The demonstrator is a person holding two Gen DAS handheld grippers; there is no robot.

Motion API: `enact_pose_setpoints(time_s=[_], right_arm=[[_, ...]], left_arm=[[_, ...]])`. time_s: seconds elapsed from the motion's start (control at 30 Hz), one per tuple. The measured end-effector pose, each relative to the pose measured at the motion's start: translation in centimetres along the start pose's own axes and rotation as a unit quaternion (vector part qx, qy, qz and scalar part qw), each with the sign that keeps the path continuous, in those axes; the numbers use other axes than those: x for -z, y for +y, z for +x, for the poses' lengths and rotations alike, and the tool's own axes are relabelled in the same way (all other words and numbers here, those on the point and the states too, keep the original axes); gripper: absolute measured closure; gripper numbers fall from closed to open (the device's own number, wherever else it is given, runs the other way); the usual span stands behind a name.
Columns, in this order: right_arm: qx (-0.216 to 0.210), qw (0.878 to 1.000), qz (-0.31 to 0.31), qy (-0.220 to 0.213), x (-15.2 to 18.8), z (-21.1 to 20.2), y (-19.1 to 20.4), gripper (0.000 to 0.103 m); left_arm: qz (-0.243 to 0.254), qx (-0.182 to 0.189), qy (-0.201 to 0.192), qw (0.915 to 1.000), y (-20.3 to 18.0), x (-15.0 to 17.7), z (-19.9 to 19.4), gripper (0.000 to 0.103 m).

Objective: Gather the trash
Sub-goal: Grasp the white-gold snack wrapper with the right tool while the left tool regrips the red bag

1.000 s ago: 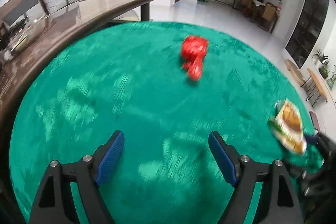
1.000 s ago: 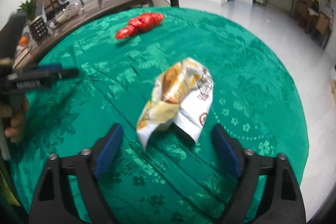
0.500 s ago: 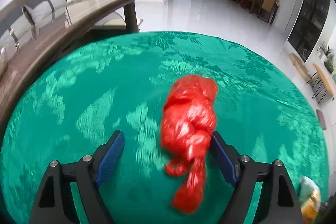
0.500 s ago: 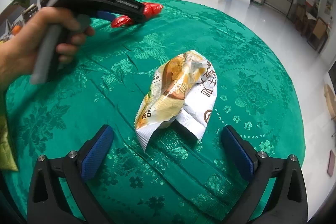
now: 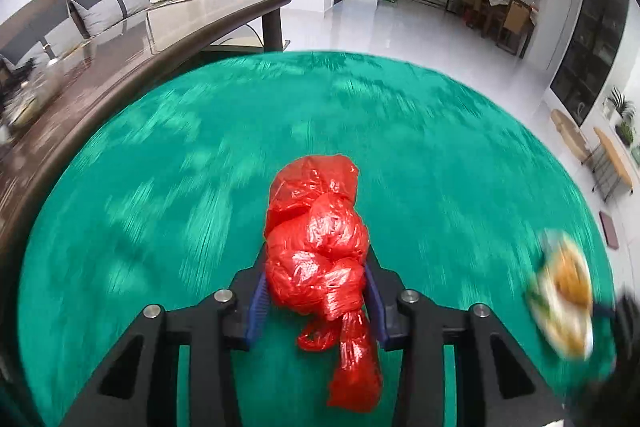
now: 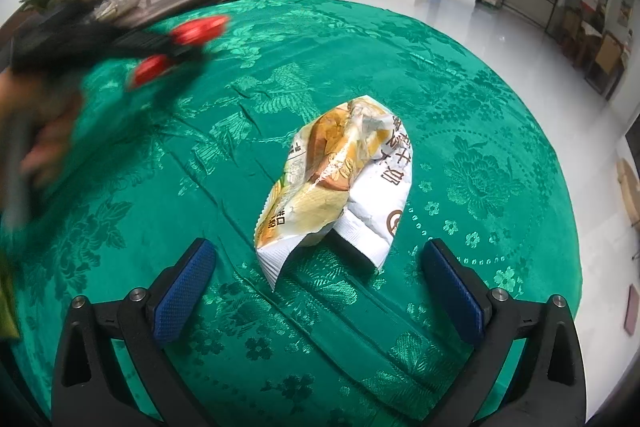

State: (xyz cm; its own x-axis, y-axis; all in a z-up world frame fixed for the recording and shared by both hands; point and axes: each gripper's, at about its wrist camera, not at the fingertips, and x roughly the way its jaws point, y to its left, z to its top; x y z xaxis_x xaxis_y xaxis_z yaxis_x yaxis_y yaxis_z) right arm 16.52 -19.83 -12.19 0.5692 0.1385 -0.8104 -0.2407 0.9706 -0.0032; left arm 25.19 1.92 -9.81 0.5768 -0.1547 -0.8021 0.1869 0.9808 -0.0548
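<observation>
Left tongs (image 5: 314,301), jaws just closed from wide apart, now clamp the red bag (image 5: 318,255) over the counter (image 5: 160,187); right tongs (image 6: 316,287) stand apart before the wrapper (image 6: 340,183), ungrasped.

The left gripper (image 5: 316,291) has just been closing, and its blue pads (image 5: 258,303) now press a red plastic bag (image 5: 320,247). The right gripper (image 6: 320,283) points downward, jaws spread wide, gripping nothing.

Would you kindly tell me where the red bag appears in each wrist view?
Left wrist: red bag low centre, clamped between the left gripper pads.
Right wrist: red bag upper left, blurred, in that gripper.
Shared landmark: snack wrapper on the green cloth.
</observation>
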Motion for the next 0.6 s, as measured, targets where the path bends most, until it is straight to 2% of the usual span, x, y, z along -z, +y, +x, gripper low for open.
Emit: enact_pose_setpoints(time_s=[0.23, 0.27, 0.3, 0.37, 0.47, 0.6], right_arm=[[-0.001, 1.000, 0.001, 0.001, 0.0, 0.0, 0.0, 0.001], [0.000, 1.000, 0.001, 0.001, 0.0, 0.0, -0.1, 0.000], [0.001, 1.000, 0.003, 0.002, 0.2, -0.1, -0.1, 0.000], [0.006, 1.000, 0.005, 0.001, 1.0, -0.7, 0.1, 0.000], [0.005, 1.000, 0.002, -0.002, 2.2, -1.4, 0.4, 0.000], [0.007, 1.000, 0.005, -0.003, 2.2, -1.4, 0.2, 0.000]], left_arm=[[-0.009, 0.005, 0.008, 0.9999, -1.8, 8.1, -5.6, 0.058], [-0.006, -0.002, 0.008, 1.0000, -2.1, 8.9, -5.8, 0.053], [-0.001, -0.013, 0.007, 0.9999, -2.5, 9.5, -5.8, 0.041], [0.012, -0.034, 0.005, 0.9993, -3.0, 10.2, -5.6, 0.024], [0.019, -0.052, -0.007, 0.9984, -3.1, 10.4, -5.2, 0.018], [0.004, -0.041, -0.005, 0.9992, -2.6, 10.1, -4.6, 0.012]])
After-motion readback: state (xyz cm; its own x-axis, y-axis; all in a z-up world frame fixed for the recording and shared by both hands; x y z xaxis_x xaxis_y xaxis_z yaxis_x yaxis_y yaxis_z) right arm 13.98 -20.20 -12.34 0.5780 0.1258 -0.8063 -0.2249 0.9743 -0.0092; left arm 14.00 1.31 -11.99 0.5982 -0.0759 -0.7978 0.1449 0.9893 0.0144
